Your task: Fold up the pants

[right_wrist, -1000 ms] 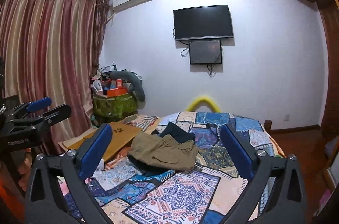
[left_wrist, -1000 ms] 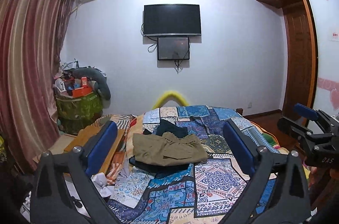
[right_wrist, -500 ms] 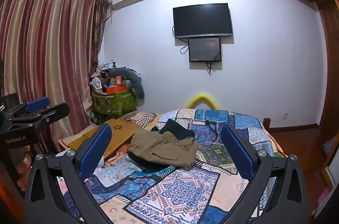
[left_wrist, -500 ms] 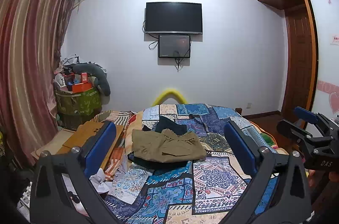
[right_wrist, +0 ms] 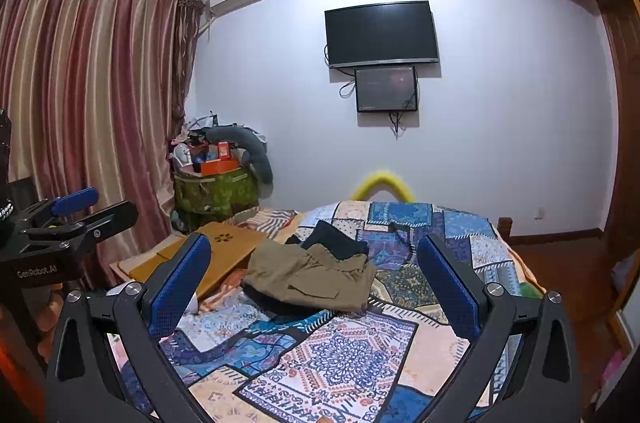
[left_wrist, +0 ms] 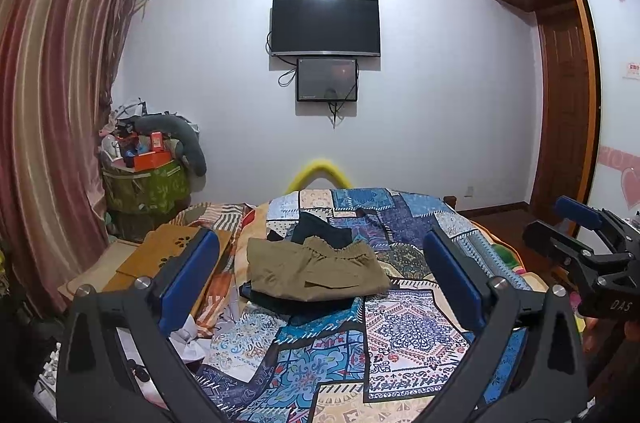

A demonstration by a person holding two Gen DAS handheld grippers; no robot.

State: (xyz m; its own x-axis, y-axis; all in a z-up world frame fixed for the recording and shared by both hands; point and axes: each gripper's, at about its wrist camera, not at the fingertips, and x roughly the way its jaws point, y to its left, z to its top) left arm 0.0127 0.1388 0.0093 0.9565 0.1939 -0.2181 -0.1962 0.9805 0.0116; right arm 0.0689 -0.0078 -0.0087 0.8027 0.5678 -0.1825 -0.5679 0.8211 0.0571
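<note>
Folded khaki pants (left_wrist: 312, 273) lie on top of a dark garment (left_wrist: 322, 229) in the middle of the bed, also in the right wrist view (right_wrist: 308, 277). My left gripper (left_wrist: 320, 279) is open and empty, held well short of the pants above the bed's near end. My right gripper (right_wrist: 314, 283) is open and empty, also back from the pants. The right gripper shows at the right edge of the left wrist view (left_wrist: 580, 243). The left gripper shows at the left edge of the right wrist view (right_wrist: 60, 223).
The bed has a blue patchwork cover (left_wrist: 404, 335). A wooden board (right_wrist: 224, 251) lies at its left side. A green bin piled with clutter (left_wrist: 146, 179) stands by the curtain (left_wrist: 48, 111). A TV (left_wrist: 325, 25) hangs on the far wall. A wooden door (left_wrist: 564, 111) is at the right.
Both views have drifted slightly upward and back. The pants have not moved. Both grippers stay open.
</note>
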